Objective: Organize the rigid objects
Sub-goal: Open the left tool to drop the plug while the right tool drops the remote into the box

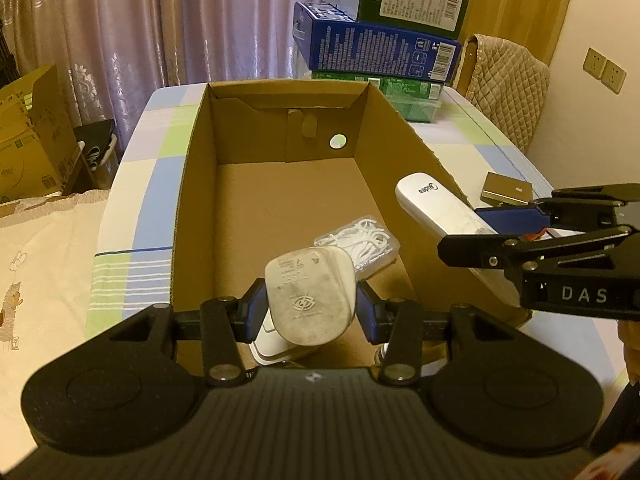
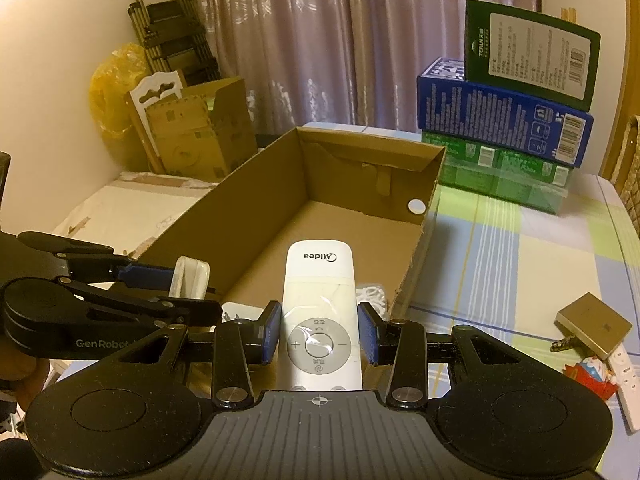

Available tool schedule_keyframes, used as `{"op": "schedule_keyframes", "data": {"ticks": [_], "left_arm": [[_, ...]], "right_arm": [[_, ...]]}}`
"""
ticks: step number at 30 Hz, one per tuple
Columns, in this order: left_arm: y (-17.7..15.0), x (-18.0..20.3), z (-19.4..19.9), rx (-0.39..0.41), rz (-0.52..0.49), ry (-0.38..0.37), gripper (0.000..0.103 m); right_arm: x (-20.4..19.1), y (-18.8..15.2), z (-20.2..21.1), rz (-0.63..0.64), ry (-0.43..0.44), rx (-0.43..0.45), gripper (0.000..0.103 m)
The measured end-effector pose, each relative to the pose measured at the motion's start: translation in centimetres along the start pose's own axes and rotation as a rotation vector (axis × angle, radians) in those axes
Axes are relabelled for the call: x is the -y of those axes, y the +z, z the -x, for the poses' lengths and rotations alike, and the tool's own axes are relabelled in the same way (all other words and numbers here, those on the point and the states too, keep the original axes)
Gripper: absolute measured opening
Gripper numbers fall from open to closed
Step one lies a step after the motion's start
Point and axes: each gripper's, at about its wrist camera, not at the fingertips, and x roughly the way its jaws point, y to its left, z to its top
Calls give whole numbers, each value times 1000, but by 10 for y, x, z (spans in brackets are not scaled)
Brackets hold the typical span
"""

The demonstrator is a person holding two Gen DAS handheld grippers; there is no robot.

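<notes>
Counter (image 2: pixel 520 248): covered in a pastel checked cloth; carries the open box, a stack of cartons and small loose items.
Cardboard box (image 1: pixel 200 184): open-topped, brown, lengthwise on the counter; a round hole shows in its far end wall.
Carton stack (image 2: pixel 504 120): green, blue and dark green cartons piled beyond the box's far right corner.
Remote control (image 2: pixel 320 300): white, marked "Midea", held above the box's near right part, buttons up, logo end pointing away.
Right claw (image 2: pixel 319 338): clenched on the remote control, one blue pad against each long side.
Charger plug (image 1: pixel 310 300): white, grey-faced, held over the near end of the box interior.
Left claw (image 1: pixel 310 306): clenched on the charger plug, pads touching both sides.
White adapter (image 1: pixel 266 344): lies directly beneath the plug; its contact with the box floor is likely but partly hidden.
Cable bag (image 1: pixel 360 244): clear packet of white cord on the box floor, just beyond the plug.
Gold case (image 2: pixel 594 326): on the counter, right of the box, well apart from it.
</notes>
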Motion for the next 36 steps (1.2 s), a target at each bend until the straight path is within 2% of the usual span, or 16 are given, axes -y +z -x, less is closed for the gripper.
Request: {"op": "schedule_keyframes", "data": {"ticks": [9,14,23,36], "left_arm": [[0,3,-3,-10,-1,-7,41],[1,8,-3,-4,-23,19,41],[3,0,6,32,12,24,41],[2,-1,9,37,24,21,41]], "right_arm": [[1,-2,0,-5,2,-1,38],[1,-2,1,-8,2,0,38],[3,1,3,-22,-13,18,38],[3,-1,0,-23,-12,16,38]]}}
